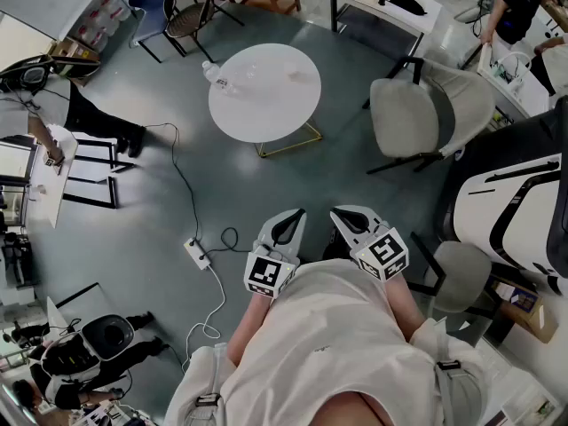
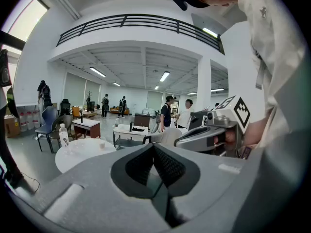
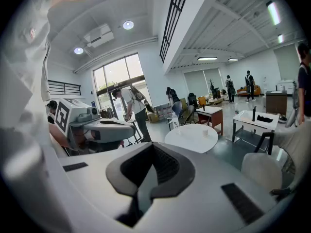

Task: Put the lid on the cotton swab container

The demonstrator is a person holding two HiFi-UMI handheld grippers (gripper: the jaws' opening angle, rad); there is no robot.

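The person is holding the left tool [image 1: 293, 218] and right tool [image 1: 342, 216] shut and empty, tabletop [image 1: 266, 96] at twelve o'clock, lidding not yet begun.

the left tool [image 1: 286, 227] and right tool [image 1: 349, 220] are pale grey with black pads [image 2: 137, 169] and black-and-white square markers. the round desk [image 1: 275, 105] is white on a yellow frame. the floor [image 1: 151, 238] is dull blue-grey.

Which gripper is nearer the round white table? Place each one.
Left. The left gripper is held almost straight in front of the table, well short of it; the right gripper sits beside the left one, offset further to the right.
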